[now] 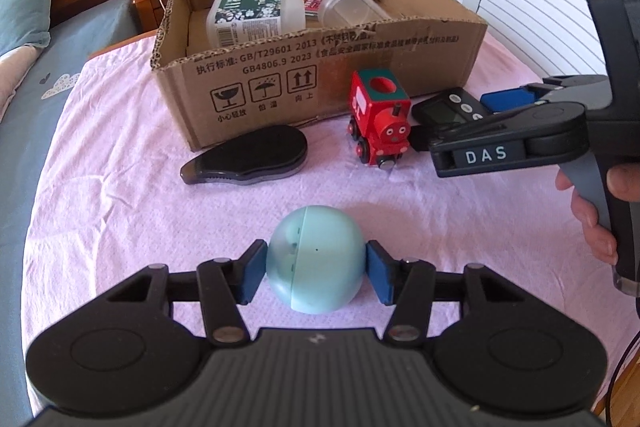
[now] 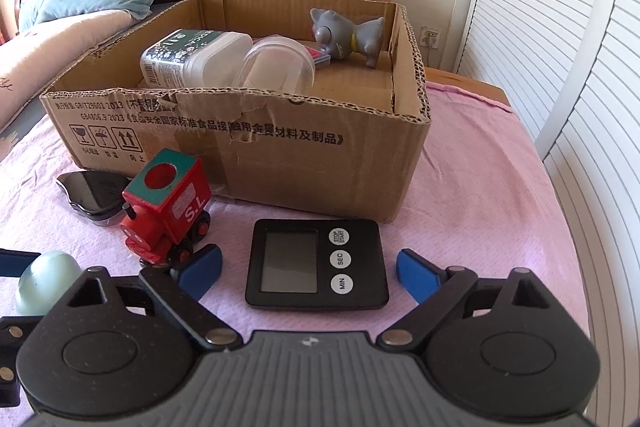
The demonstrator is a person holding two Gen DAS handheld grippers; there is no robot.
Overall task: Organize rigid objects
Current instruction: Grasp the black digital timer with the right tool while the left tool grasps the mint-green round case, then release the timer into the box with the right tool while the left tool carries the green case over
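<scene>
The left tongs [image 1: 316,269] were closed on a pale blue egg-shaped capsule [image 1: 316,259], one blue pad [image 1: 251,273] pressed to each side of it, over the pink cloth [image 1: 120,187] spread on the bed. Ahead of these tongs and a little to their left lay a black teardrop-shaped case [image 1: 248,155], flat on the cloth and just in front of the cardboard box [image 1: 320,75]. Ahead and slightly right stood a red toy train [image 1: 378,123], upright on its wheels, its face turned toward the left tongs.

The right tongs [image 2: 308,269] stood open, their pads well apart on either side of a black digital timer [image 2: 318,263] that lay face up on the cloth; neither pad touched it. The left finger [image 2: 200,269] of the right tongs sat just beside the train [image 2: 168,207]. Past the timer rose the near wall of the box [image 2: 280,147].

Inside the box, beyond both tongs, a white bottle with a green label [image 2: 192,57] lay on its side, touching a clear plastic container [image 2: 280,67]. A grey toy animal [image 2: 344,35] stood at the far right corner, with a small pink item [image 2: 318,58] beside it, too hidden to identify
</scene>
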